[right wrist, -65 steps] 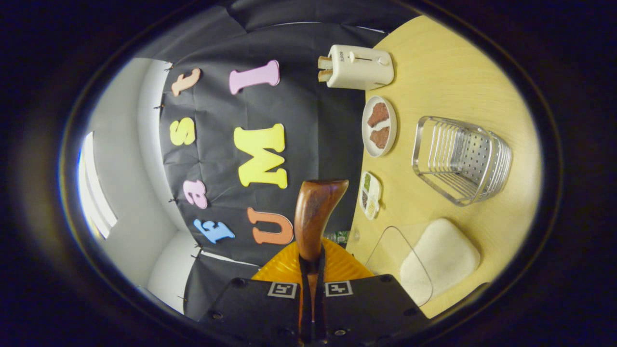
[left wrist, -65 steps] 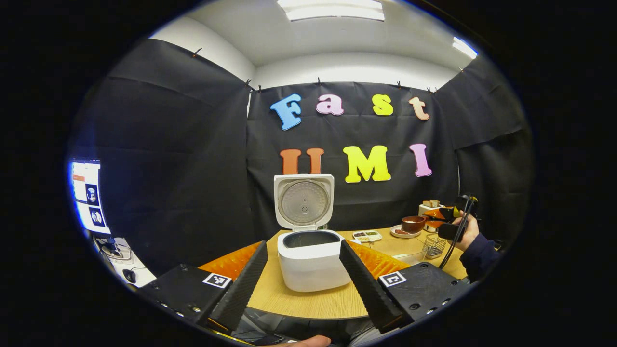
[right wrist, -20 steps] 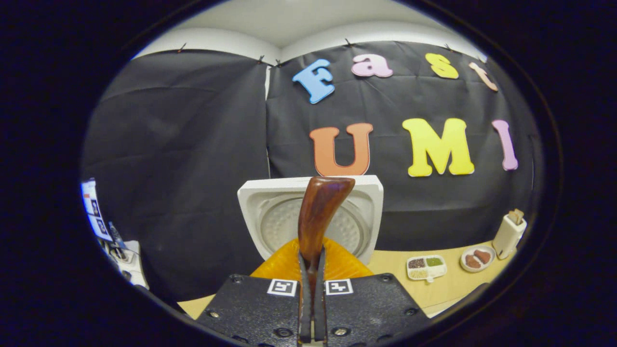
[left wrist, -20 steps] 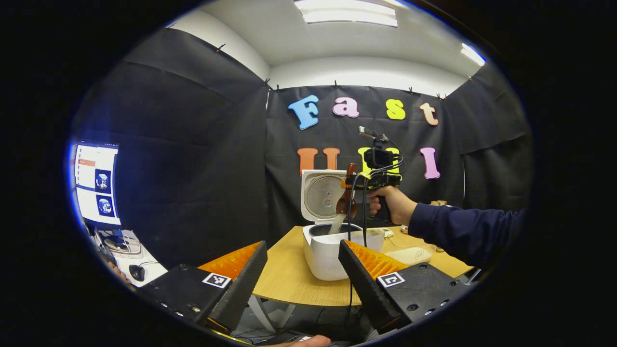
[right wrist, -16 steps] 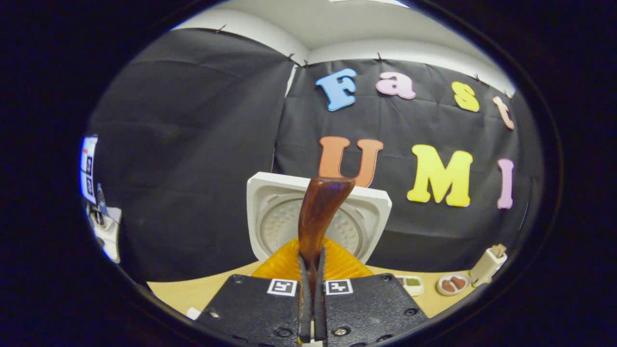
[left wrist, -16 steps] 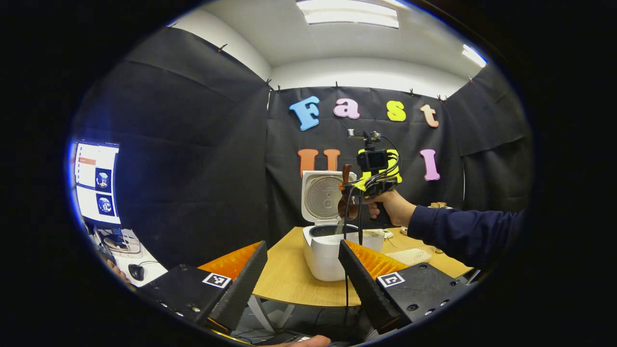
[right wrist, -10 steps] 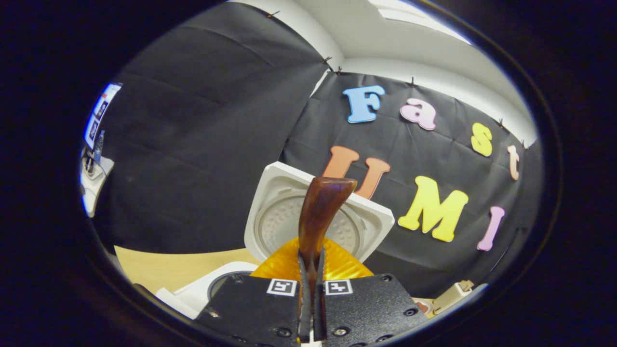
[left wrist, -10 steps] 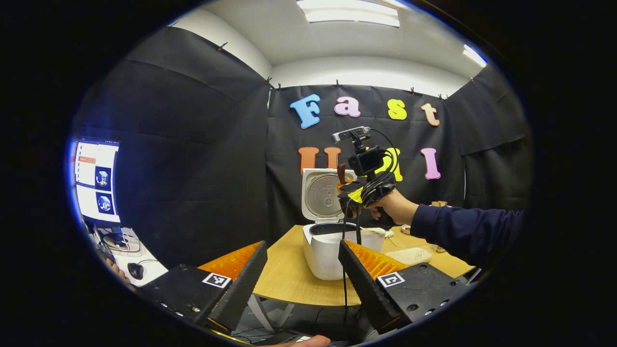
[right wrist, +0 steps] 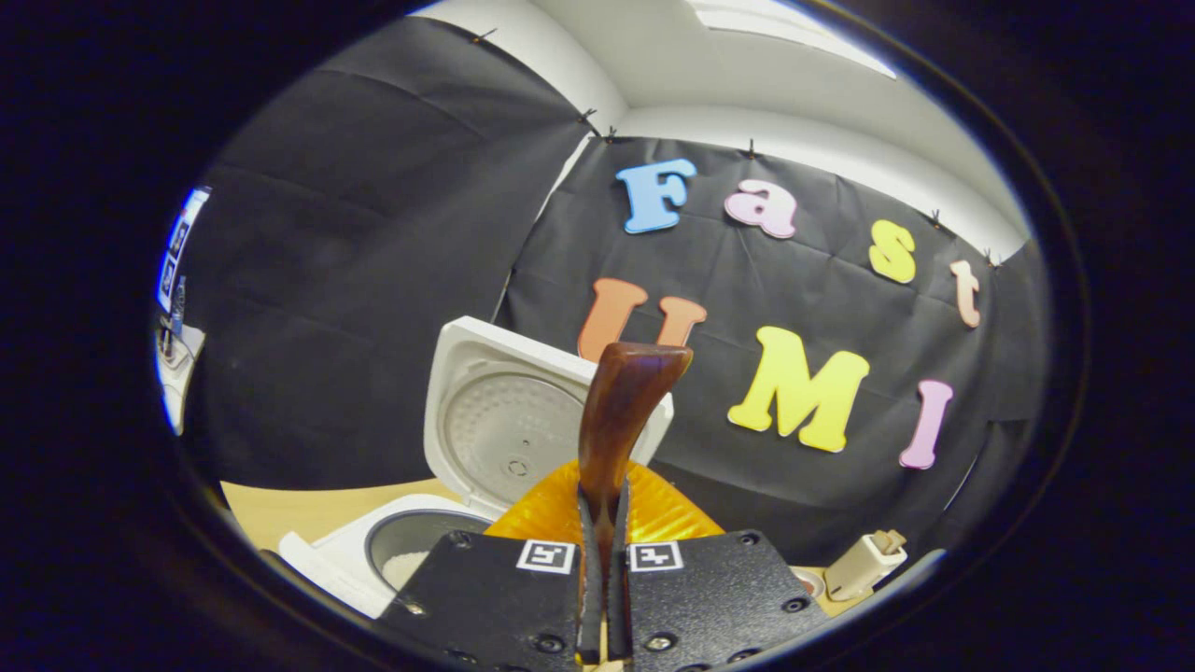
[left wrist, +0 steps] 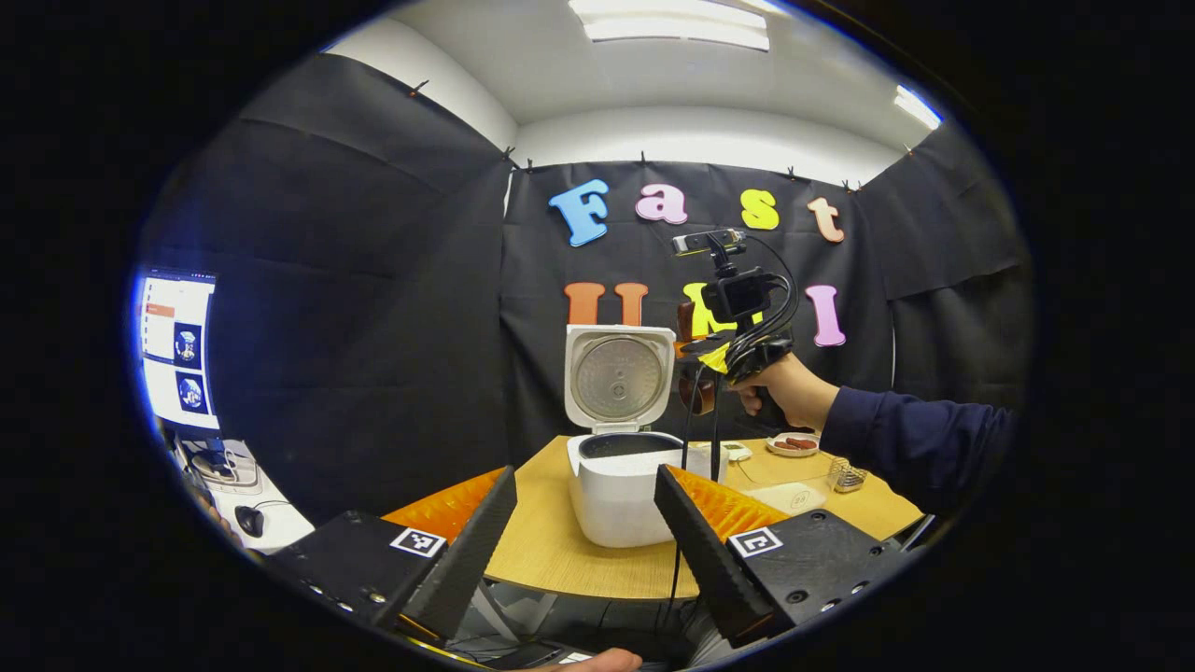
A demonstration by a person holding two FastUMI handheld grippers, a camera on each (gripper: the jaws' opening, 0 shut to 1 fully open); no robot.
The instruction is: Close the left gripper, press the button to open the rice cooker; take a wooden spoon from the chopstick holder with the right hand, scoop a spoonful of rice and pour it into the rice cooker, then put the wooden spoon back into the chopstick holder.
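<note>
The right claw (right wrist: pixel 602 560) is clamped on the handle of the wooden spoon (right wrist: pixel 616 420), whose end rises straight ahead of its fingers. Below and to its left sits the open rice cooker (right wrist: pixel 392 560), lid (right wrist: pixel 504 429) upright, with a little white rice showing in the pot. In the left gripper view the left claw (left wrist: pixel 583 523) hangs with its fingers apart, holding nothing; the rice cooker (left wrist: pixel 621 485) stands ahead between them on the surface (left wrist: pixel 551 551), and the right claw (left wrist: pixel 709 350) is up and to the right of the cooker, the spoon bowl (left wrist: pixel 702 392) hanging beneath it. The chopstick holder (left wrist: pixel 848 474) is farther right on the surface, well apart from the spoon.

The risk from here, as I judge it, lies in the return: the spoon hangs bowl-down from a grip on its handle, so it could catch the holder's rim and tip it, or shed leftover grains on the way.

Against a second ago, rice no longer streams from the spoon; the right claw has lifted and drifted right, off the pot.
</note>
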